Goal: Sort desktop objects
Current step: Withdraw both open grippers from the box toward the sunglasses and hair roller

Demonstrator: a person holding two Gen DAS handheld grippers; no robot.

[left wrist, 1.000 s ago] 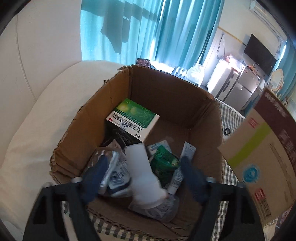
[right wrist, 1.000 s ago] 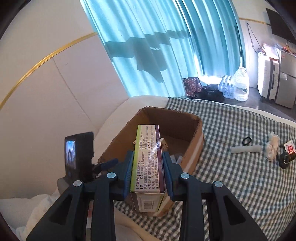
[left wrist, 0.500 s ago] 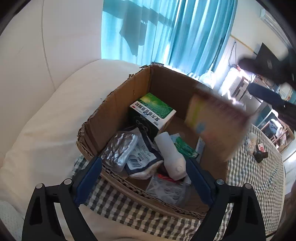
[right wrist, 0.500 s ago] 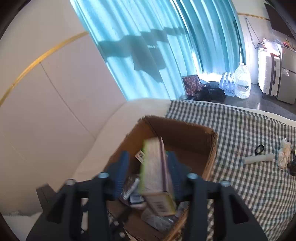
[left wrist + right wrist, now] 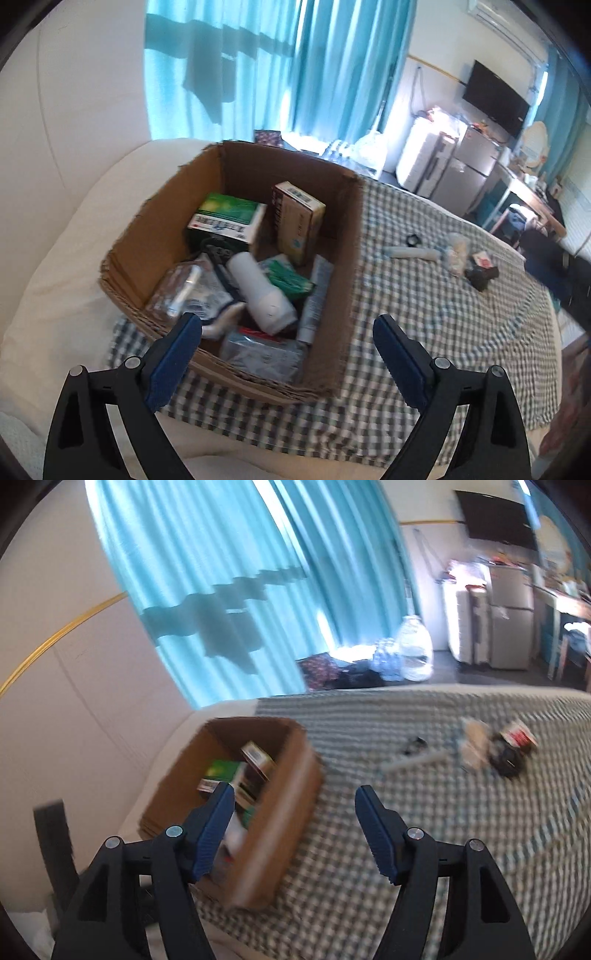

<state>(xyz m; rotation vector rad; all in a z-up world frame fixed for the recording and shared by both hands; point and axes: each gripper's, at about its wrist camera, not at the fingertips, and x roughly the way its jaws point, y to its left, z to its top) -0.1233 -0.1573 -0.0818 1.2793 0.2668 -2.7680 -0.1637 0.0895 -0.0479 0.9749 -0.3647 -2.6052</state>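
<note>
Cardboard box is seen resting on a green checked cloth, filled with sorted items: a brown carton is stood upright against the far wall beside a green-and-white medicine box, with a white bottle, a tube and foil packs laid nearer. Well apart on the cloth, a white cylinder, a black ring and a small dark object are left outside. Left gripper is held wide open and empty over the box's near edge. Right gripper is likewise spread open, holding nothing, above the box's right wall.
</note>
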